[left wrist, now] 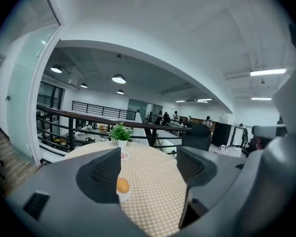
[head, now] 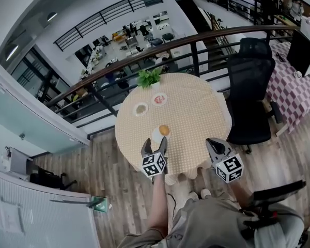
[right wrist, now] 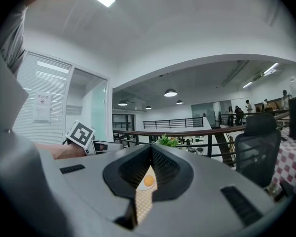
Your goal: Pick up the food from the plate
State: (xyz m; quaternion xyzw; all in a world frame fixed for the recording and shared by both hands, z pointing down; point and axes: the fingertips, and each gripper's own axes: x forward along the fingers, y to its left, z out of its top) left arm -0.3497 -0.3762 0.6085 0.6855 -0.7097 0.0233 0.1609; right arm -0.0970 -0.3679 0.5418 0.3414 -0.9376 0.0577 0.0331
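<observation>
A round orange piece of food lies on a small white plate near the front edge of the round table. My left gripper hovers just short of the plate, jaws wide open and nothing between them. In the left gripper view the food shows beside the left finger, on the plate. My right gripper hangs over the table's front right edge with its jaws shut and empty. In the right gripper view, the food peeks through the slit below the closed tips of the right gripper.
Two more small plates and a potted plant stand at the table's far side. A black office chair is to the right, with a railing behind the table. The person's legs are below the front edge.
</observation>
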